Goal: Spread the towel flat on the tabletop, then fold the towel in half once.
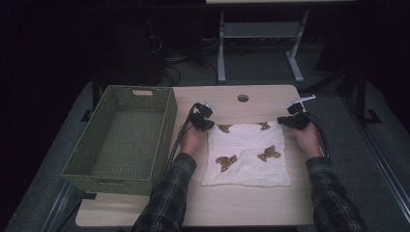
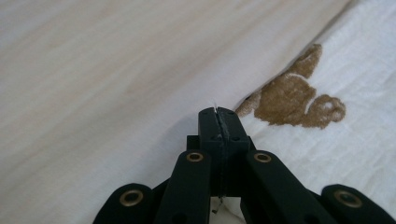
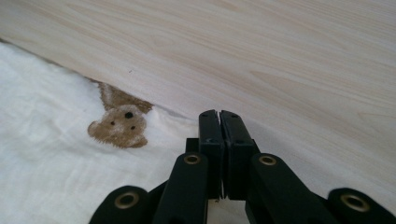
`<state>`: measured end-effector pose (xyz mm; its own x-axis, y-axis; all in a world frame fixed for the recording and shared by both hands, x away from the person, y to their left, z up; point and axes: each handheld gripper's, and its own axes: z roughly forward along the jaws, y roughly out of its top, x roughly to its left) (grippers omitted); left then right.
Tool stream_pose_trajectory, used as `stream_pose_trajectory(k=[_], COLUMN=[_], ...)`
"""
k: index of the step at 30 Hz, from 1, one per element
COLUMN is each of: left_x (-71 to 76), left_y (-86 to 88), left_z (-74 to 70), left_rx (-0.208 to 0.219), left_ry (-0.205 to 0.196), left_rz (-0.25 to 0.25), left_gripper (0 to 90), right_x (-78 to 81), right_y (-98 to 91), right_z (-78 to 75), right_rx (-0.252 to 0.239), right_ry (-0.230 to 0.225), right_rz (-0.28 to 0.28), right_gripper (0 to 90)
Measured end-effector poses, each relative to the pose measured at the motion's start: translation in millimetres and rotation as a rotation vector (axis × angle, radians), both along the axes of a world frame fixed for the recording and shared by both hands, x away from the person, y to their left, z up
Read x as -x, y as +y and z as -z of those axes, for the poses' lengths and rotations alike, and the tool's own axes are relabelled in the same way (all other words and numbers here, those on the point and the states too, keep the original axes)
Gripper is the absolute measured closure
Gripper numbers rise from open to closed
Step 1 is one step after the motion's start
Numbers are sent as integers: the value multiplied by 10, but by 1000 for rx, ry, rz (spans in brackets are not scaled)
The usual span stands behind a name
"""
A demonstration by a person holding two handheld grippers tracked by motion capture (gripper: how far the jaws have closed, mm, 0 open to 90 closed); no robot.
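Black tongs [image 2: 218, 116] with brass rivets, trailing black cables, dark plaid sleeves [image 1: 170, 193]

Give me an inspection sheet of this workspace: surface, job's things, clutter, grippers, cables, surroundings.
Surface: light wood table with a round hole near the far edge.
Job's things: white cloth with brown bear prints, lying flat; green basket at the left, nothing in it.
Clutter: nothing seen.
Grippers: left gripper at the cloth's far left corner, right gripper at its far right corner; both shut, and a thin white edge shows between the left jaws in the left gripper view.
Cables: a black cable runs back along each forearm.
Surroundings: dark room; white desk frame and wires behind the table.
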<state>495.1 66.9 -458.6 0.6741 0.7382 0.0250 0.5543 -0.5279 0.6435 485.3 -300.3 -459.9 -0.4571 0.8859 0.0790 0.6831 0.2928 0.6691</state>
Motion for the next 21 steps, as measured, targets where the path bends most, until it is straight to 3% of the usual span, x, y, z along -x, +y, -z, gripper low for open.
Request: stream_pose_trajectory(k=[10,15,16,21], left_x=[-16,27,79,225], left_y=[112,141,153,211], left_z=[-200,-280,-349,-488], left_rx=[60,101,135,173], left_ry=[-47,-48,-55,-73], left_rz=[-25,-27,-25,-28], left_gripper=[897,897,897,897], right_x=[38,72,103,238], right_y=[-38,-41,-49,-95], right_z=[-86,-145,-187,-286], right_rx=[-50,-64,-75,-104], right_ry=[-22,-29,-41,-77], right_rz=[-10,-13,-18,-27], right_gripper=[883,884,884,884])
